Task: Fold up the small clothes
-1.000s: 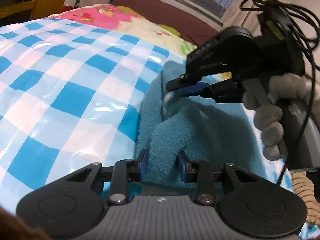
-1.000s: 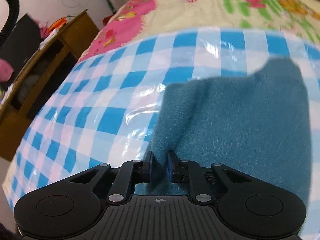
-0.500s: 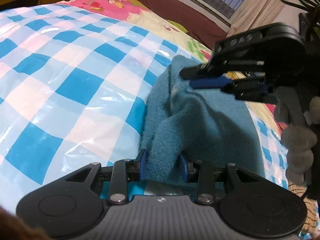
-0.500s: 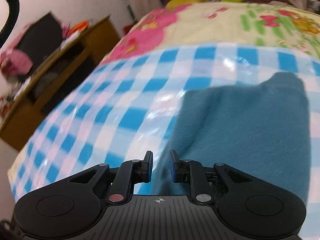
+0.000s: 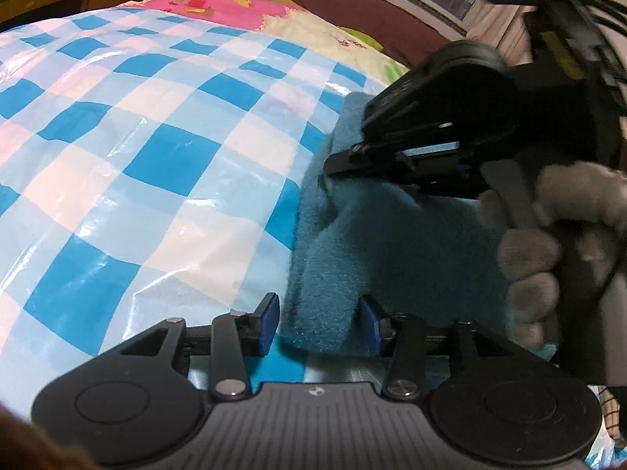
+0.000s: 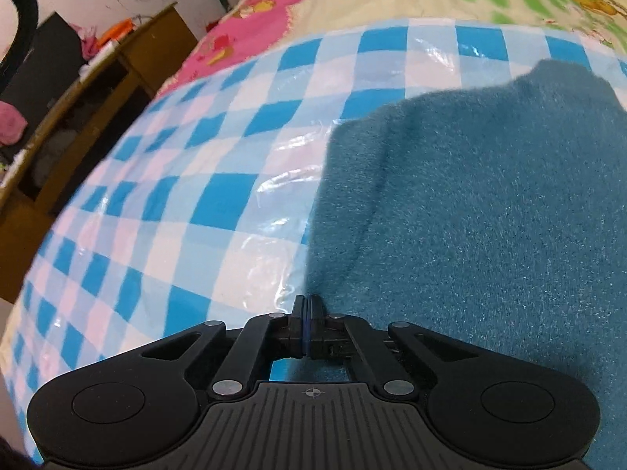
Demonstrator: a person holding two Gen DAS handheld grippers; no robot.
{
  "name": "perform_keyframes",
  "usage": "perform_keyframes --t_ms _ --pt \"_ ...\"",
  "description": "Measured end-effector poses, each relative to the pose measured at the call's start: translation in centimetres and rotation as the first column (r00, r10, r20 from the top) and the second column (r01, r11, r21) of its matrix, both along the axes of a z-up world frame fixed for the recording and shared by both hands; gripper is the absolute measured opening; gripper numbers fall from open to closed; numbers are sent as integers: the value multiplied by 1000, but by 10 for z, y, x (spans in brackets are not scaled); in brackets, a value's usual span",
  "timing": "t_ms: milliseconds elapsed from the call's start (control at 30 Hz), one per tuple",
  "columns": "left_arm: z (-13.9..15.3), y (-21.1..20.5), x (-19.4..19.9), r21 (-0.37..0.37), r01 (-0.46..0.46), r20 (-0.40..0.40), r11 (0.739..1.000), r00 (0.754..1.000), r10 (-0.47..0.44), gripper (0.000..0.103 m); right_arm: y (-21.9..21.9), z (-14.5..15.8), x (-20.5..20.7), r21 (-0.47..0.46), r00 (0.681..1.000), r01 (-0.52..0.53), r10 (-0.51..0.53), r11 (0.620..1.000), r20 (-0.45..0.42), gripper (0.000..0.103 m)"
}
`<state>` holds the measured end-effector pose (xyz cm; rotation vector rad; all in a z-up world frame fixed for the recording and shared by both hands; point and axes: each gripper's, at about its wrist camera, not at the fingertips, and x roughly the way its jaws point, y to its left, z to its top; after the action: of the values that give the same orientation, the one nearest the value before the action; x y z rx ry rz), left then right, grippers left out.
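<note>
The cloth (image 5: 392, 243) lies on the checked sheet (image 5: 156, 117), its left edge between the 2 spread fingers of the left gripper (image 5: 319, 323); the right gripper (image 6: 307, 309) is closed flush at that edge, grip uncertain.

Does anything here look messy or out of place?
Only the teal cloth: it lies rumpled on the checkered plastic sheet, with a raised ridge near its left edge rather than flat. It is bunched between the left gripper fingers. Nothing looks spilled or damaged.
</note>
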<state>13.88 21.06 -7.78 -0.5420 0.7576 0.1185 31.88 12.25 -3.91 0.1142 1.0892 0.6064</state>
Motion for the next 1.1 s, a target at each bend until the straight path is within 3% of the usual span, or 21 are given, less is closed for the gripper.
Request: perform_keyframes --t_ms 100,233,400,433,567,667,800,900,1100 --pt "1 -2 0 7 7 10 1000 1000 -7 52 -16 24 -8 66 999 -27 25 997 23 13" --pt "2 -3 -1 4 3 11 1000 1000 -3 52 -48 47 -26 52 995 -51 47 997 88 13" --pt "9 -5 -3 12 -9 12 1000 1000 9 52 -106 51 -27 4 992 49 -49 999 113 21" --pt "15 -7 -6 22 -12 20 1000 1000 12 52 -117 51 -26 -1 990 76 -75 997 115 27" --pt "47 -19 -14 107 -24 84 994 996 15 51 -152 50 -26 22 984 116 -118 993 132 27" --pt "65 -30 2 187 11 106 982 994 -32 51 -162 45 -28 31 982 126 -129 992 138 32" --pt "59 -39 42 244 94 42 965 993 -108 51 -182 34 -31 59 981 157 -162 986 103 34" --pt "40 -38 57 295 136 -35 946 991 -131 57 -193 28 -39 79 984 161 -166 984 69 43" --pt "31 -25 59 247 152 -57 957 988 -142 67 -206 8 -57 187 988 155 -148 970 -53 54"
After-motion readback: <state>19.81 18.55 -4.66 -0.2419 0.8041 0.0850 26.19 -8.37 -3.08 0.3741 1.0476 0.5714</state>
